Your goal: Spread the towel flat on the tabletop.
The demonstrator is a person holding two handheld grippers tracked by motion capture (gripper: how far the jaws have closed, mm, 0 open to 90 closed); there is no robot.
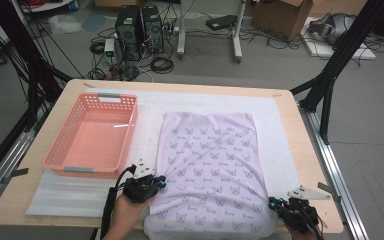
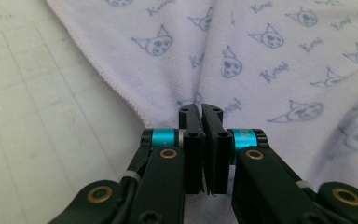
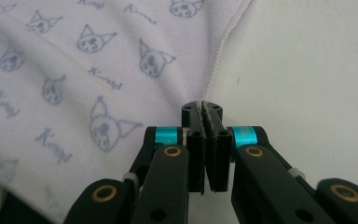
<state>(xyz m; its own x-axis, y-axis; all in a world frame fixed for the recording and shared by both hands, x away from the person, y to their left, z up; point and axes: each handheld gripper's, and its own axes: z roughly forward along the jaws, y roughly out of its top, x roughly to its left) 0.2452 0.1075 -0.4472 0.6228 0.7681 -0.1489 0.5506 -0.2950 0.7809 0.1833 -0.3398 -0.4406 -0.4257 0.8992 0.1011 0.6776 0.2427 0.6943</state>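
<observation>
**Around the worktop: a basket, a mat and a cluttered floor**

A pink plastic basket [image 1: 91, 136] with slotted walls stands on the left half of the wooden worktop [image 1: 290, 131], partly on a white mat [image 1: 145, 107] that covers most of the surface. The basket holds nothing visible. Black frame posts [image 1: 336, 65] rise at both sides of the worktop. On the grey floor beyond, two black computer towers [image 1: 140, 30] stand side by side among loose cables [image 1: 161, 64]. A white stand's legs [image 1: 236, 35] are nearby, and a brown cardboard box [image 1: 280, 17] sits farther right.
</observation>
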